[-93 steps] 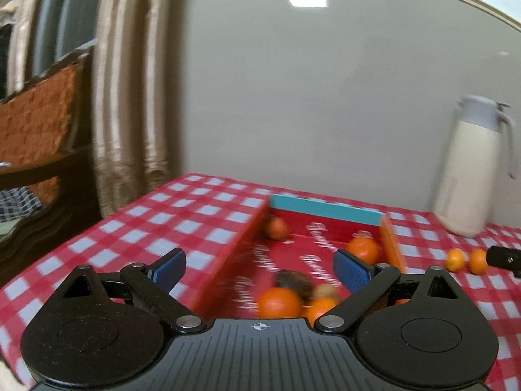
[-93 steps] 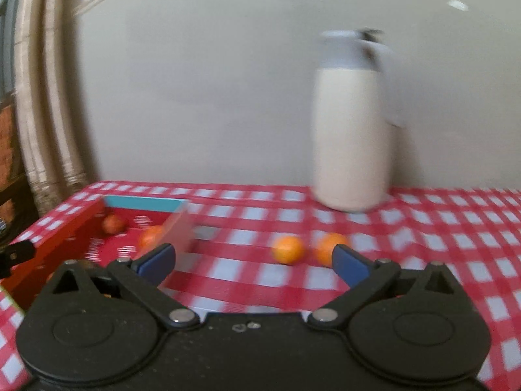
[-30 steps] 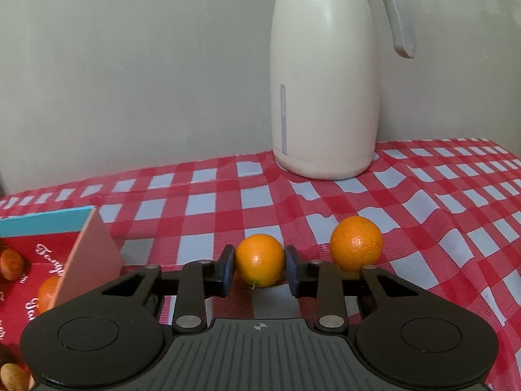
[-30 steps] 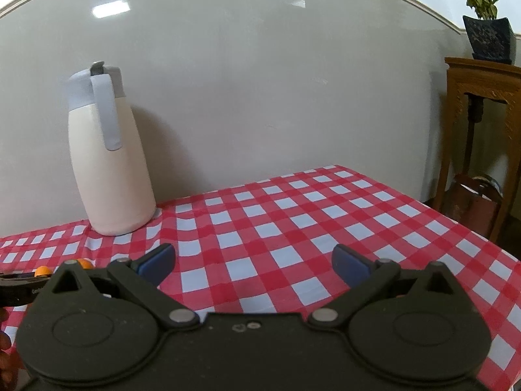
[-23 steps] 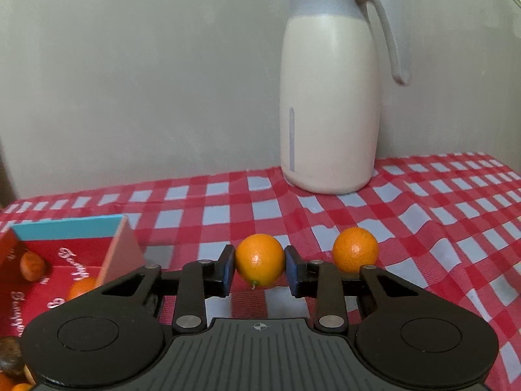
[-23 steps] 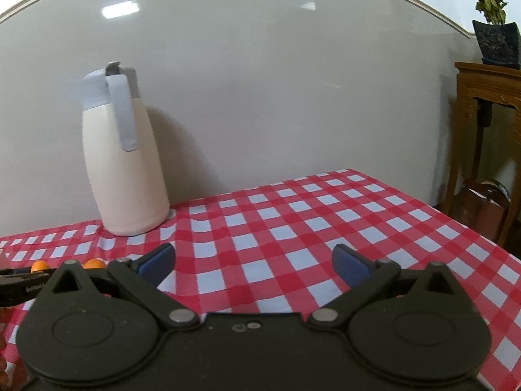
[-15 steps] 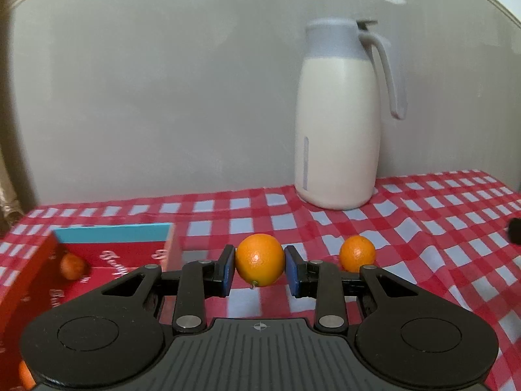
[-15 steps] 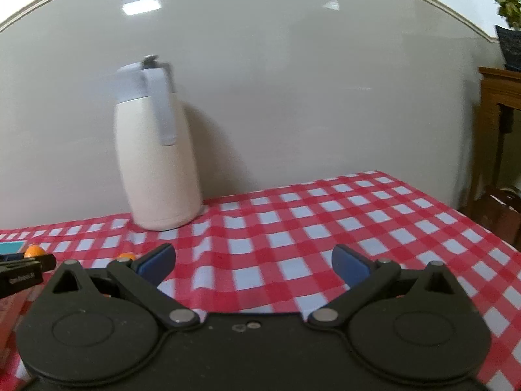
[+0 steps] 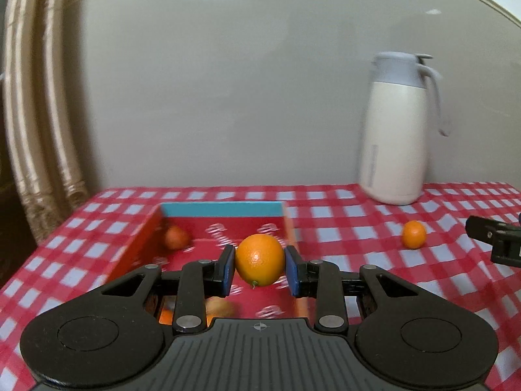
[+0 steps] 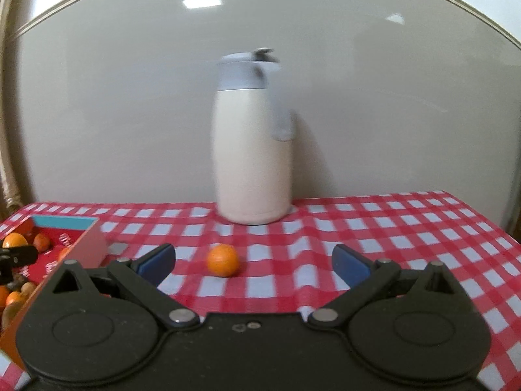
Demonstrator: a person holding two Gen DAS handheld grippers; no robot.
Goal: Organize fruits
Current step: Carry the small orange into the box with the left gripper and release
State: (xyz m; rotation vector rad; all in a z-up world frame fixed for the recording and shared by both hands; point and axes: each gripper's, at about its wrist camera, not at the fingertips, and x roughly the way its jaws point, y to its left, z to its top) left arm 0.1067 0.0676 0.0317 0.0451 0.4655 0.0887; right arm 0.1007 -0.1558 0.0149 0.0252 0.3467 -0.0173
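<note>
Pinching an orange (image 9: 259, 259) in the left claw (image 9: 259, 272) over the red box (image 9: 140, 244) for dropping in – right claw (image 10: 253, 262) spread, empty.

White script lettering repeats across the red box (image 9: 228, 224) floor — too blurred to read; no other text, label or number is legible anywhere

left gripper (image 9: 260, 272) clamps orange (image 9: 260, 259) — above box (image 9: 221, 209)
</note>
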